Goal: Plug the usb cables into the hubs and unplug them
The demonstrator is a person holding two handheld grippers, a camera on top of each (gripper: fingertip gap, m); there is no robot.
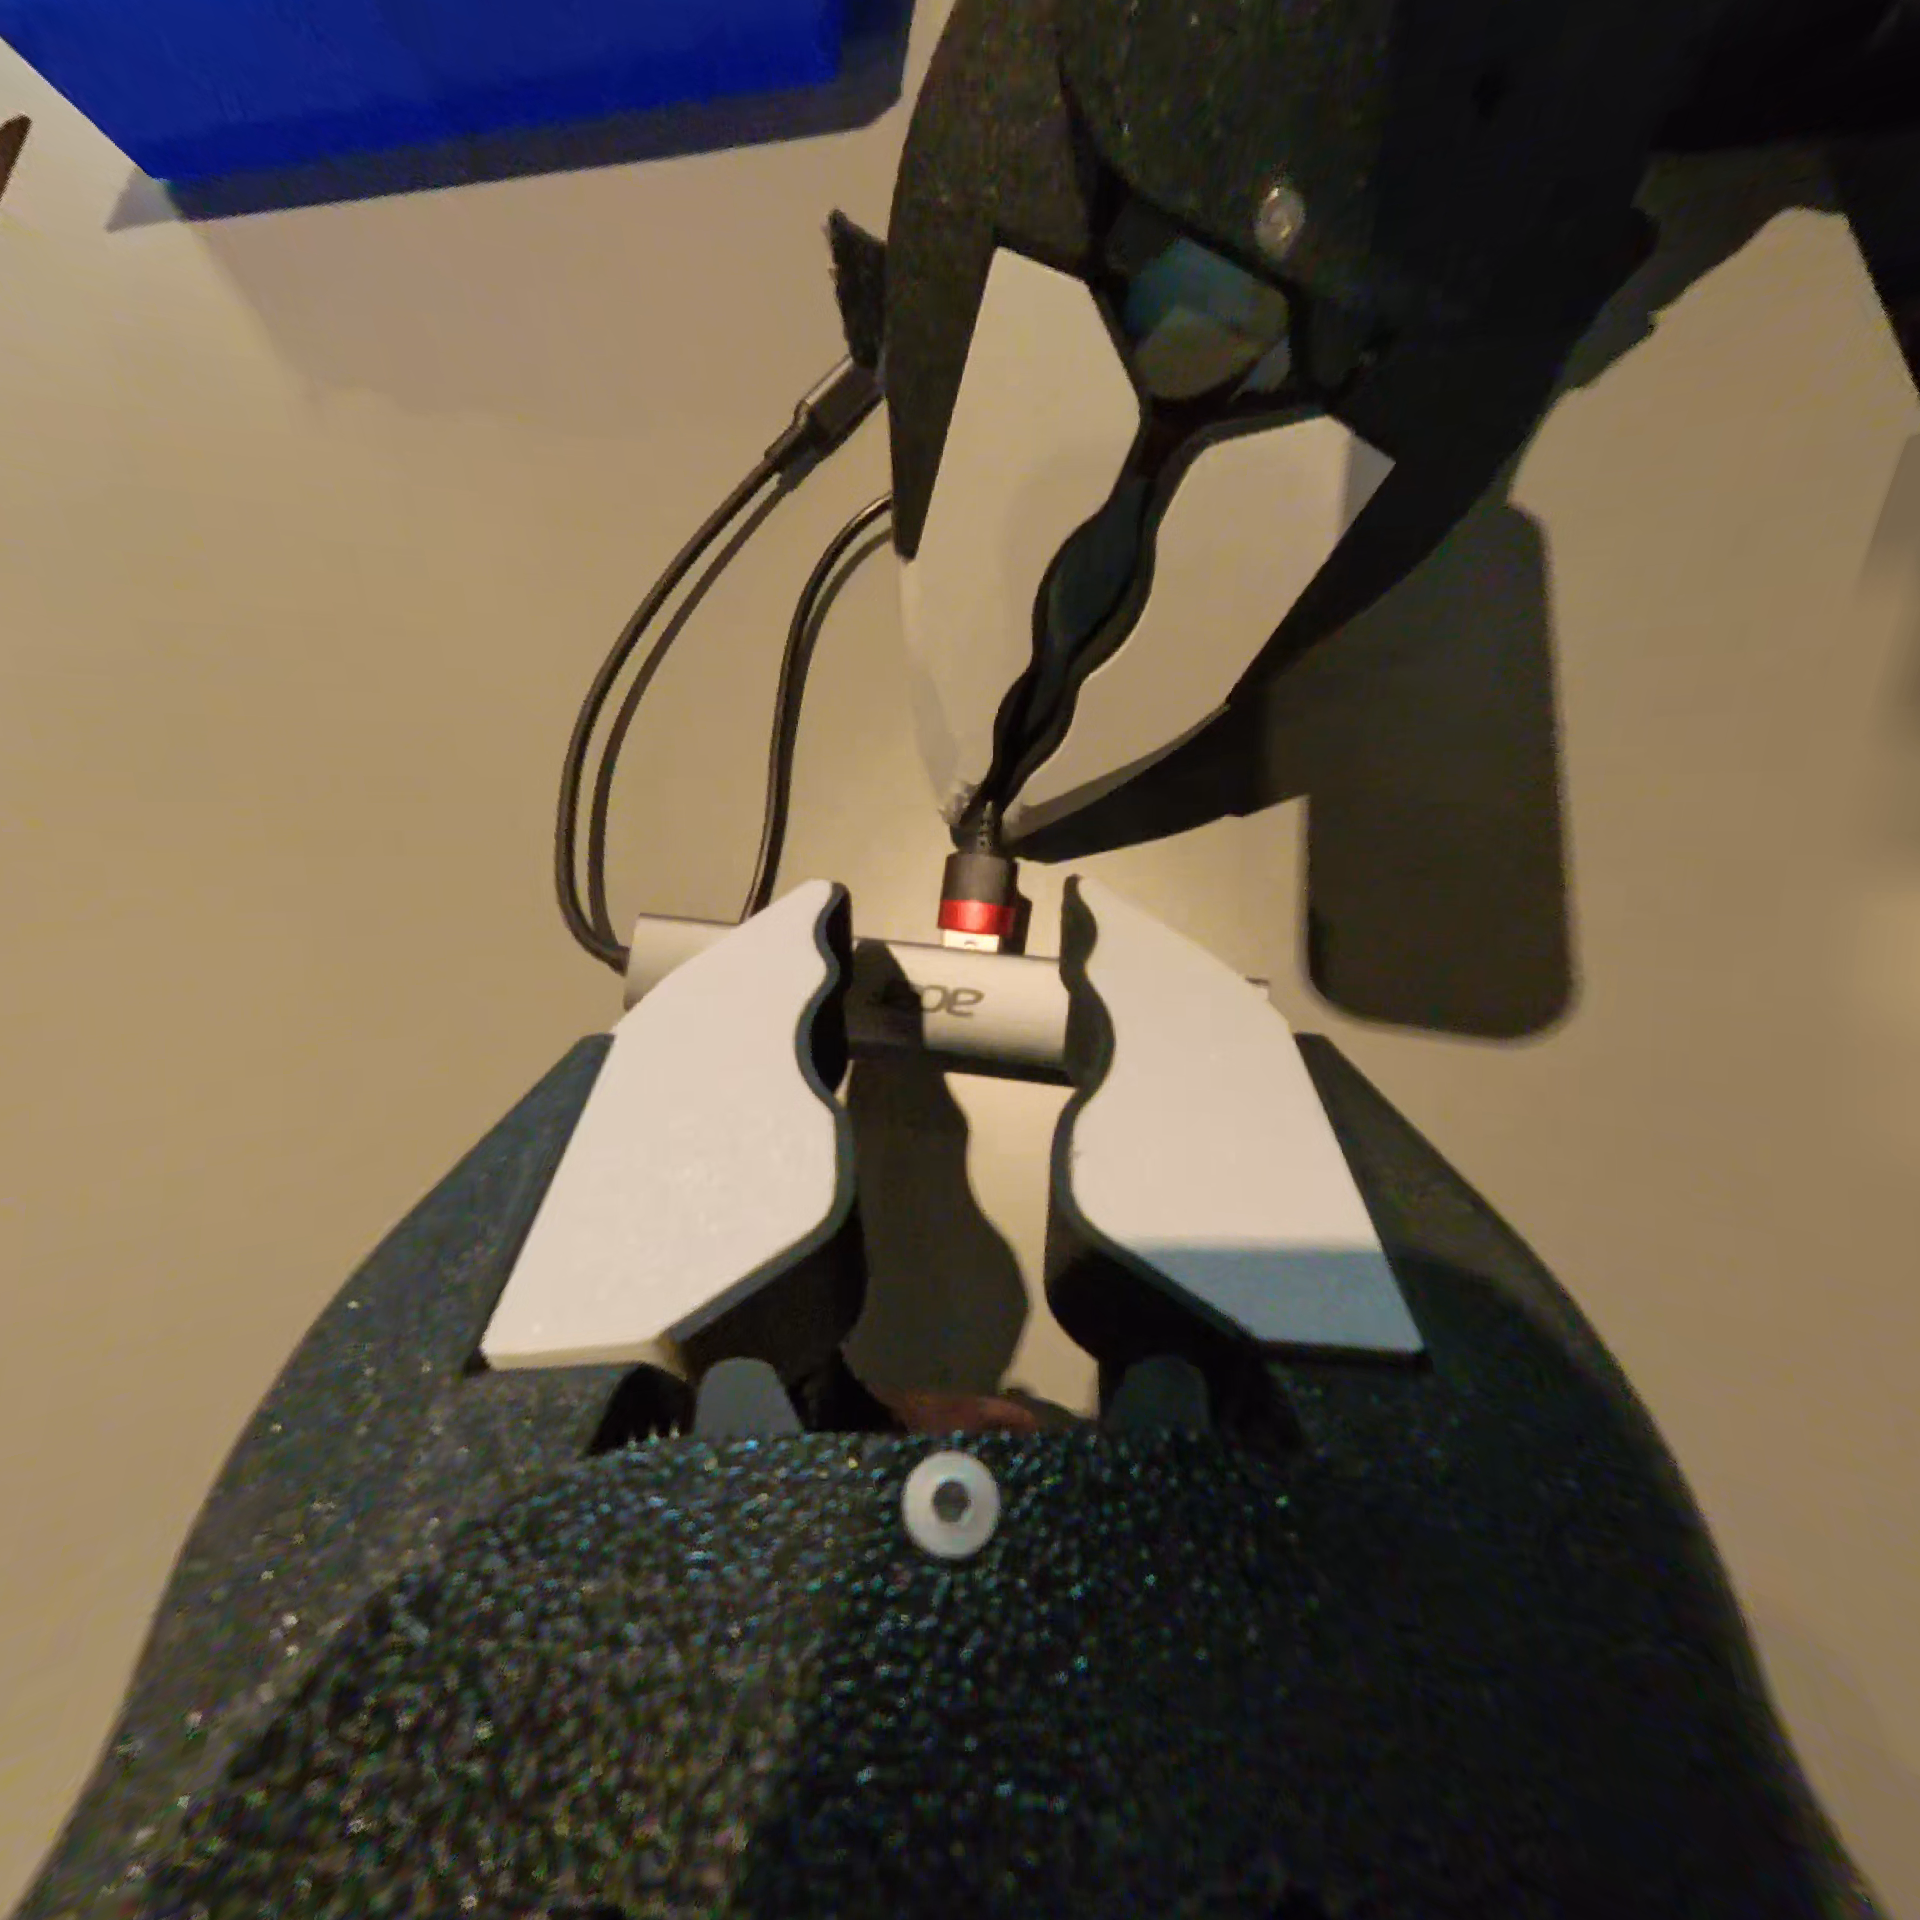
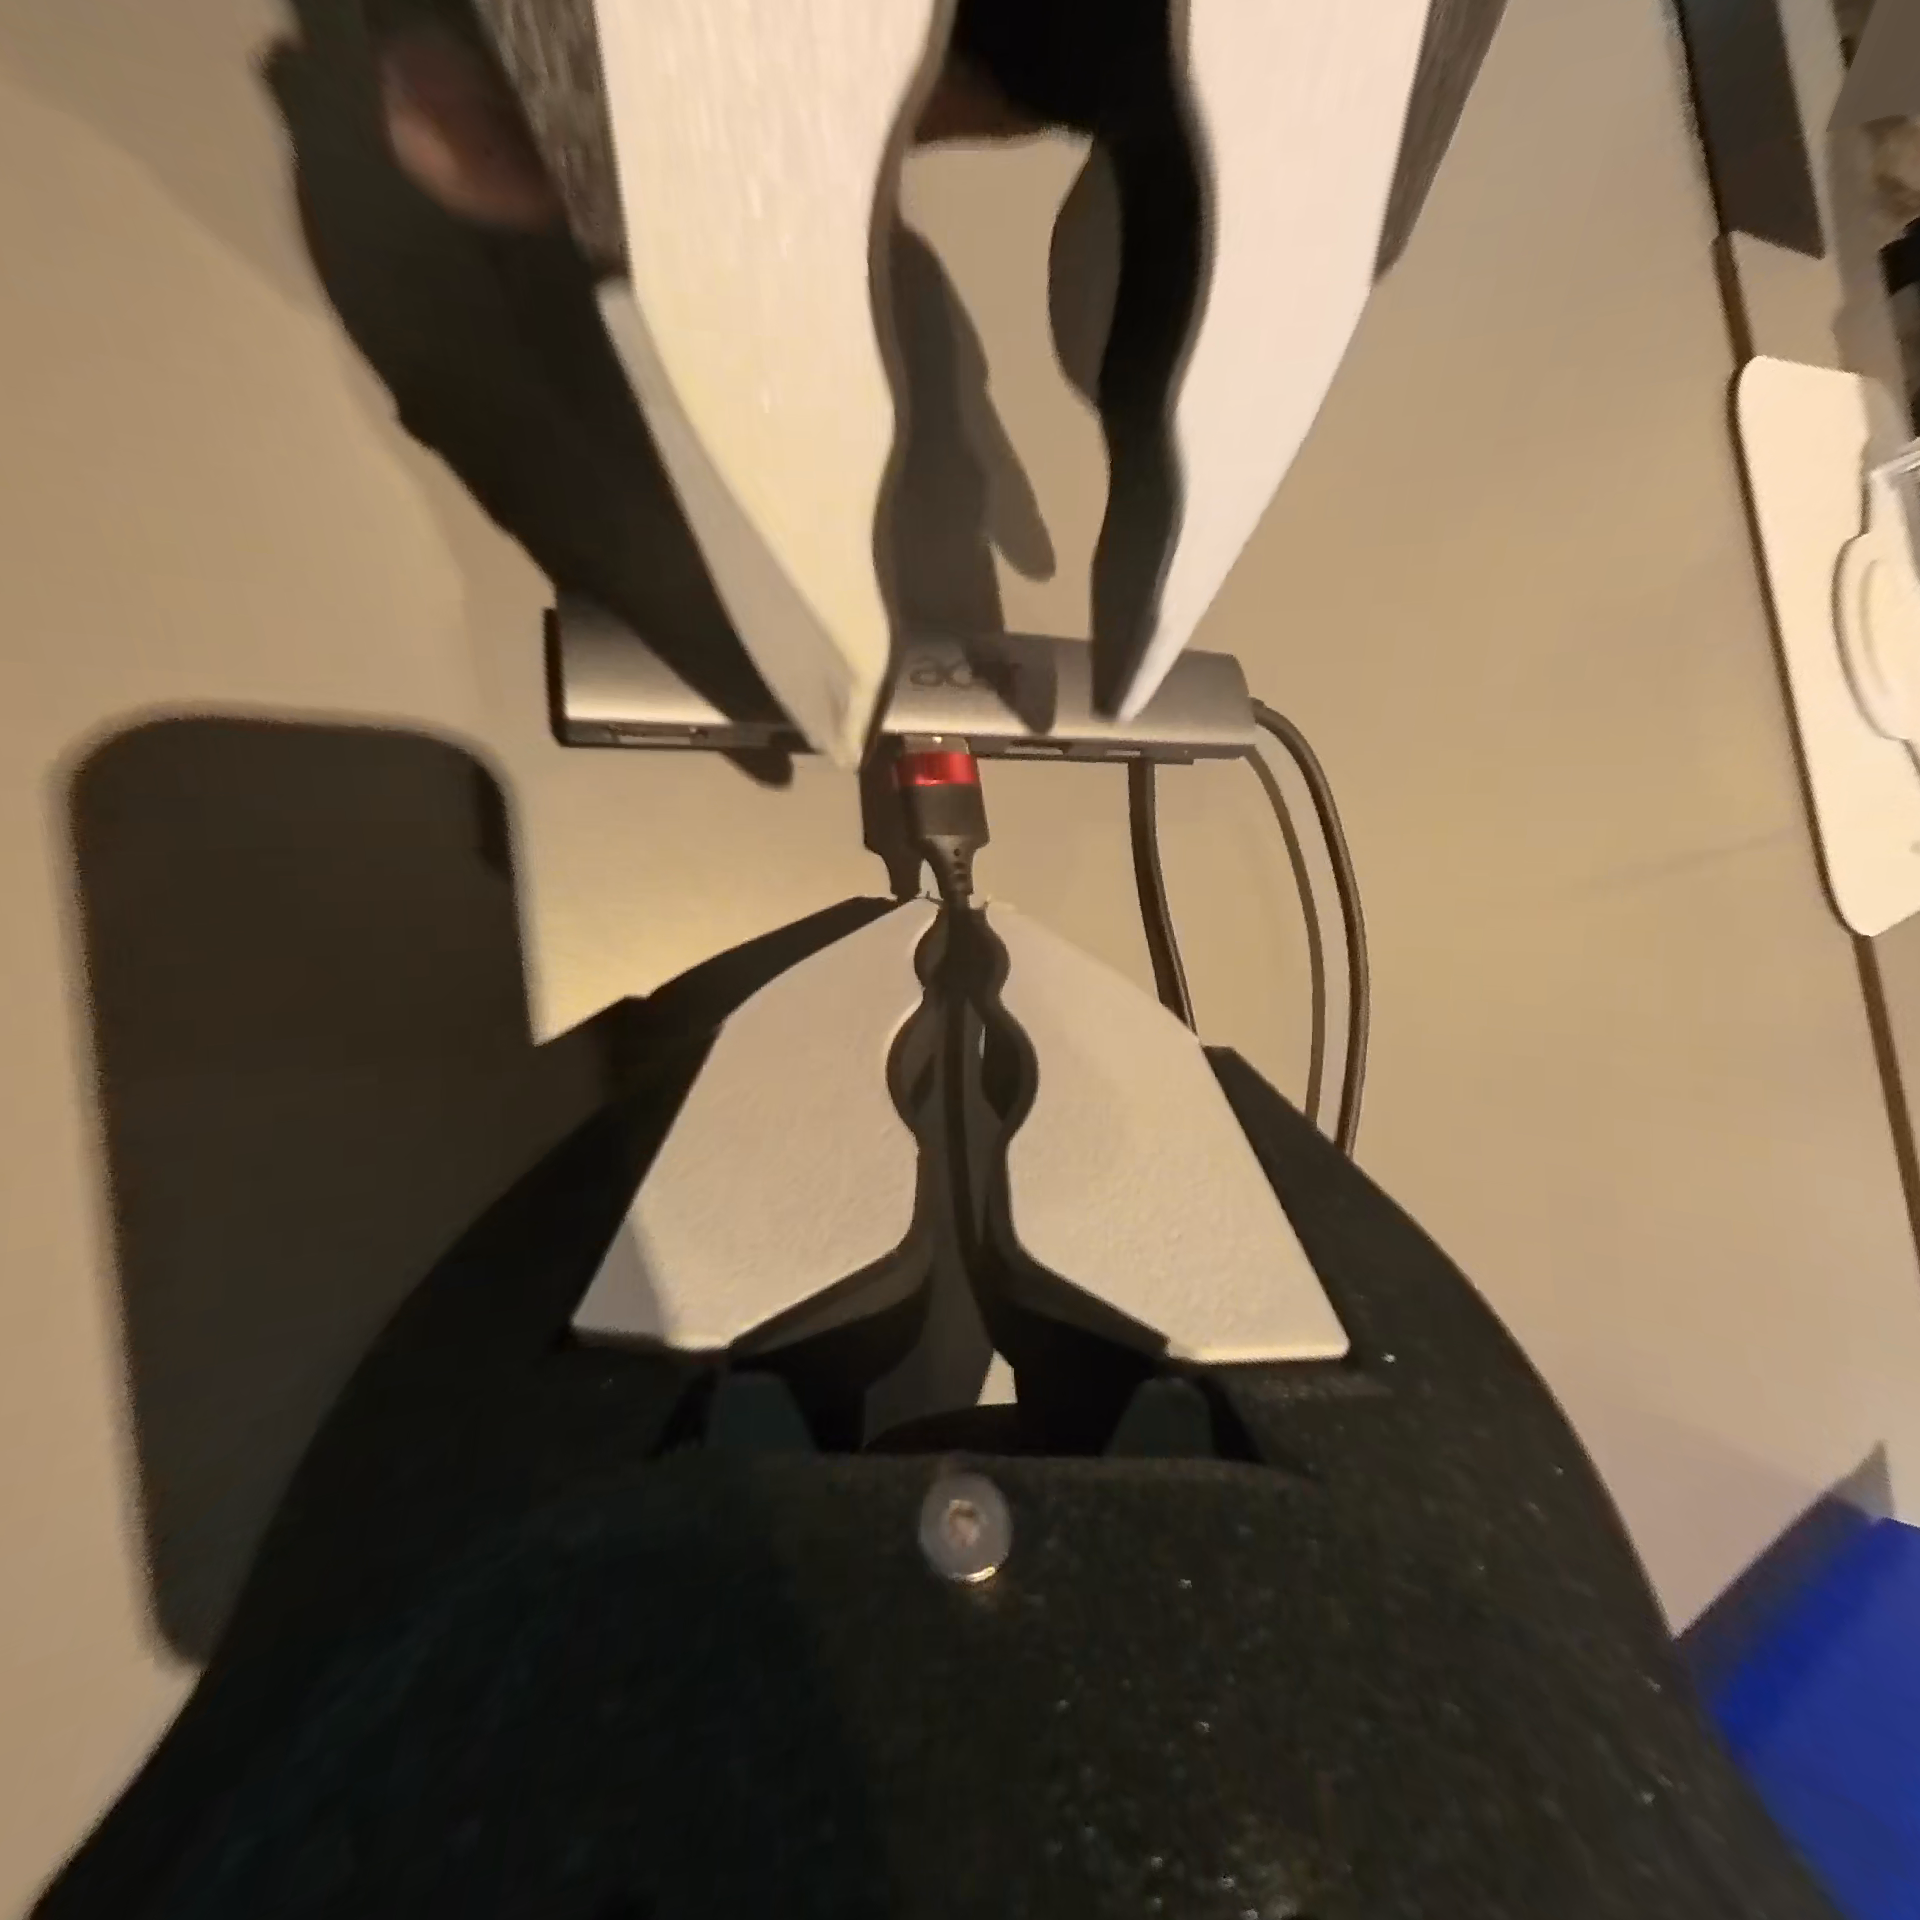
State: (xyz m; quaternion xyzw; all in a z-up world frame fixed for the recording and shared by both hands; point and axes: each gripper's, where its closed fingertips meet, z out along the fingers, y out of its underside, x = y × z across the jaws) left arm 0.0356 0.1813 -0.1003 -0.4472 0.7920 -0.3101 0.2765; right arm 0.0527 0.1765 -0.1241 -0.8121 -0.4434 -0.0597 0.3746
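In the left wrist view the left gripper (image 1: pixel 956 935) sits at frame centre, its jaws spread to either side of the grey hub (image 1: pixel 966 1013) and pressed down on it; whether they truly clamp it I cannot tell. Just past the hub stands the red plug (image 1: pixel 977 906), seated at the hub's far edge. Above it the right gripper (image 1: pixel 987 821) has its jaws clenched on the cable (image 1: pixel 1081 613) right behind the plug. Farther, upper left, more cables (image 1: pixel 623 665) loop toward a blue box (image 1: pixel 436 73). A black pad (image 1: pixel 1444 790) lies at right.
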